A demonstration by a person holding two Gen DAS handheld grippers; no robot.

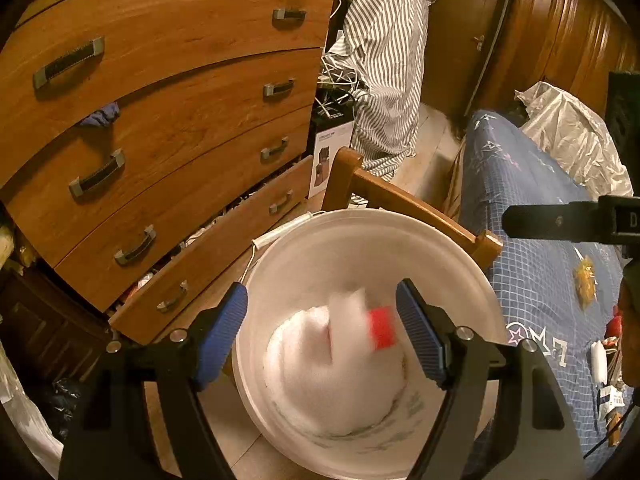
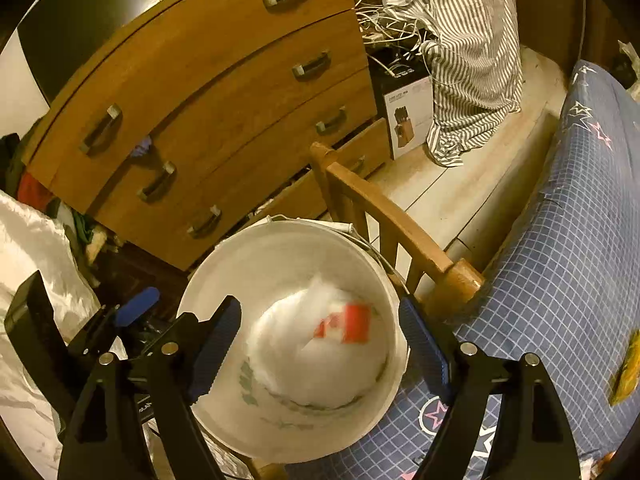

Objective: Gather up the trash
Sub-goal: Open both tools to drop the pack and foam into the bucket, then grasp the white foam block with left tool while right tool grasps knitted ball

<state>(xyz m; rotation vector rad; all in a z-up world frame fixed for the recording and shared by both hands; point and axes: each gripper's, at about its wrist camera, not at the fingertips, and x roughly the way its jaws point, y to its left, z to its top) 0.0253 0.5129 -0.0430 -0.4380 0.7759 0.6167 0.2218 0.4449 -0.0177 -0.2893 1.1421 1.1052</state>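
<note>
Evidently some of the collecting is done, and more is left. Biggest in view is the bed (image 1: 532, 216) with its blue checked cover, off to the right of both claws, and scraps lie on it: a yellow wrapper (image 1: 585, 280) and a few white and red bits (image 1: 600, 360) further right of the left claw. Those look like what remains to gather.

Below and ahead of both claws sits the white bucket (image 2: 224, 280), against a wooden chair (image 2: 392, 220). Inside lies a heap of white paper (image 2: 288, 360).

Smallest is a white and red piece of trash (image 1: 372, 326), blurred, between the fingers of the left claw (image 1: 322, 334) and over the bucket's mouth. It seems to be dropping in, touching neither pad. The left claw stands spread wide and empty. The right claw (image 2: 320, 344), hovering above the bucket too, is also spread and holds nothing.
</note>
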